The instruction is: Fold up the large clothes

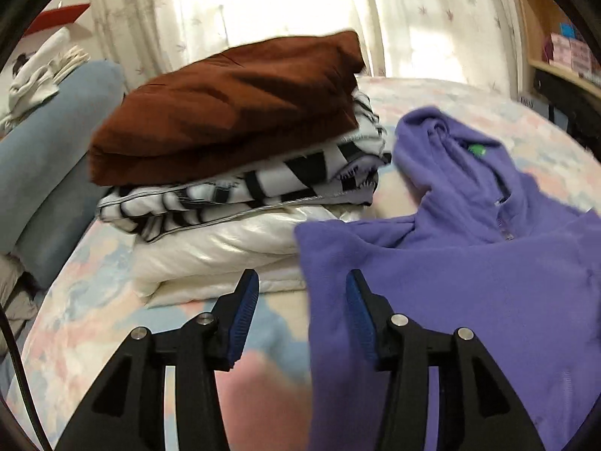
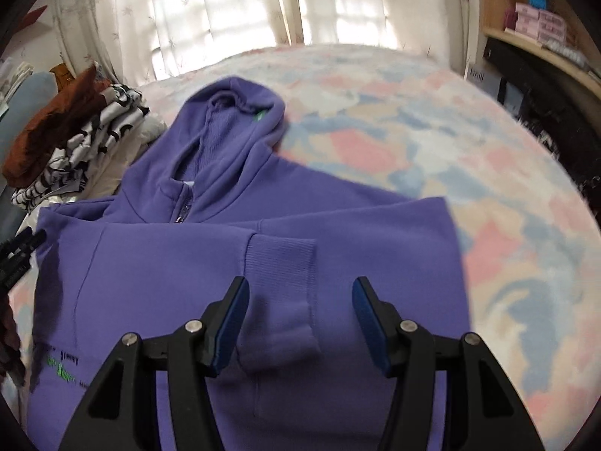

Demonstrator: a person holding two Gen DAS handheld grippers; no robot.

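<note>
At the far left a stack of 3 folded garments [image 1: 225, 173] sits on the pastel bedspread [image 2: 413, 143], a brown one on top. Just beside it lies the purple hoodie [image 2: 188, 282], spread flat with its hood toward the curtains and both sleeves apparently folded across the chest.

The left gripper [image 1: 302, 300] hovers at the hoodie's left edge, jaws partly apart with nothing between them. The right gripper [image 2: 300, 312] hangs above the ribbed cuff [image 2: 280, 259], jaws about half apart, also empty.

The fleece looks thick, soft and limp, fairly light, and not slippery. It will likely sag and drag, so a firm pinch through both layers at the hem corners or shoulders seems best.
</note>
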